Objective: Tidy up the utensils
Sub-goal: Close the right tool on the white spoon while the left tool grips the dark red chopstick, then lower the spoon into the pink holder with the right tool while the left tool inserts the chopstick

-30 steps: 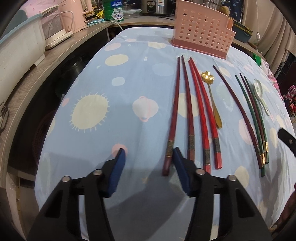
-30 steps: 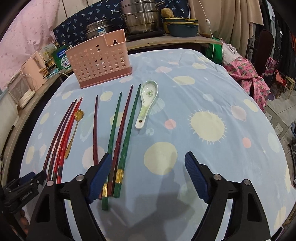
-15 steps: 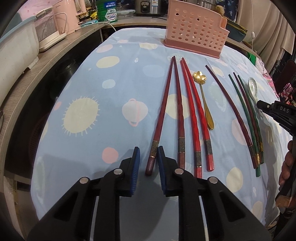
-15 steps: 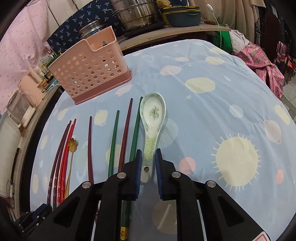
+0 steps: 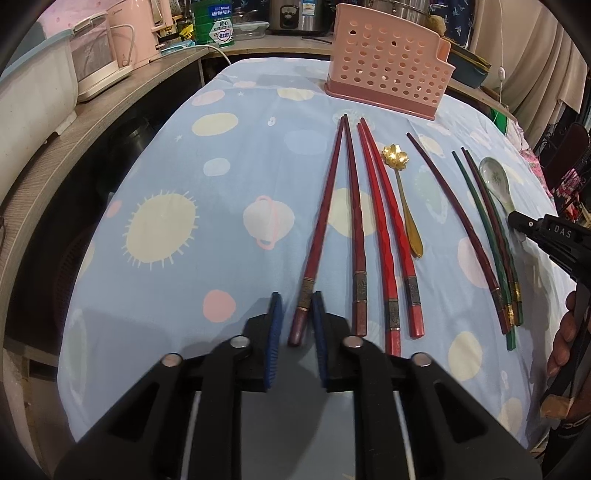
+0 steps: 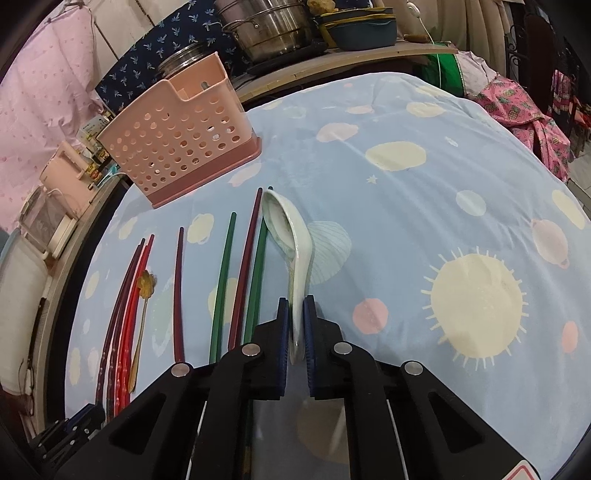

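Observation:
My left gripper is shut on the near end of the leftmost dark red chopstick, which still lies on the cloth beside more red chopsticks. My right gripper is shut on the handle of the white ceramic spoon, which is tilted on its side and lifted a little. A gold flower spoon, a maroon chopstick and green chopsticks lie in a row. The pink perforated utensil holder stands at the far side; it also shows in the right wrist view.
The table wears a blue cloth with sun prints. A wooden counter with appliances runs along the left. Pots stand behind the holder. The right gripper's body shows at the right edge of the left wrist view.
Both grippers went from wide open to shut. The left closed on the leftmost chopstick's end. The right moved forward, closed on the spoon handle and tipped the spoon onto its side.

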